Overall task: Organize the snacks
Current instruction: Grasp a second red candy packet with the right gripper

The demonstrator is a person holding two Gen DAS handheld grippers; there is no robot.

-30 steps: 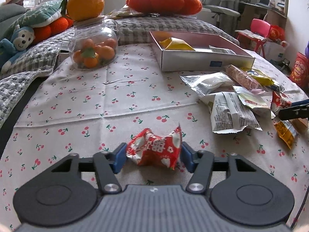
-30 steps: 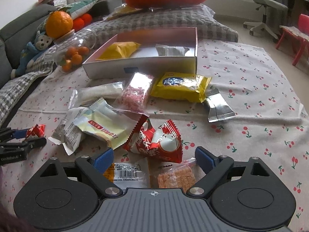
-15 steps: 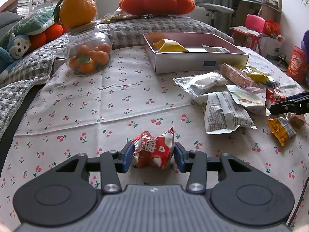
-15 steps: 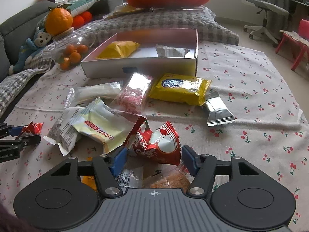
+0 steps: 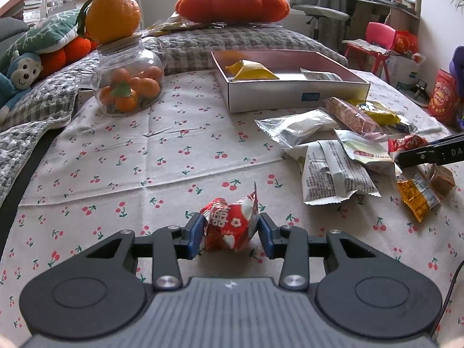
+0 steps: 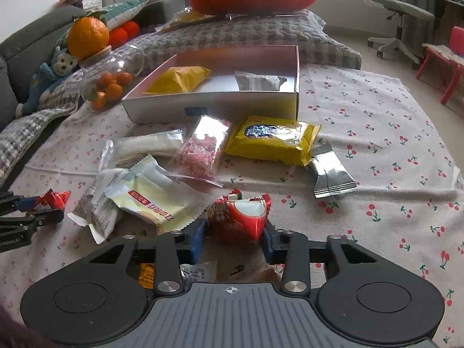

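My left gripper (image 5: 231,236) is closing its jaws on a small red snack packet (image 5: 232,226) lying on the cherry-print cloth; both blue pads touch its sides. My right gripper (image 6: 233,236) is closing too, its pads pressing a second red packet (image 6: 240,217) at the near edge of the snack pile. An open white box (image 5: 290,98) stands behind the pile, holding a yellow packet (image 5: 252,71) and a grey one. Each view shows the other gripper at its side edge, still low over the cloth.
Loose snacks lie between the grippers and the box: a cream packet (image 6: 150,200), a pink-speckled bag (image 6: 203,150), a yellow pack (image 6: 272,142), a silver sachet (image 6: 330,174). A glass jar of oranges (image 5: 127,87) stands far left. Grey quilt and cushions lie behind.
Both grippers have narrowed their jaws onto their red packets, the right one from wide apart. The left packet is squeezed narrower and taller. Neither hand has shifted.
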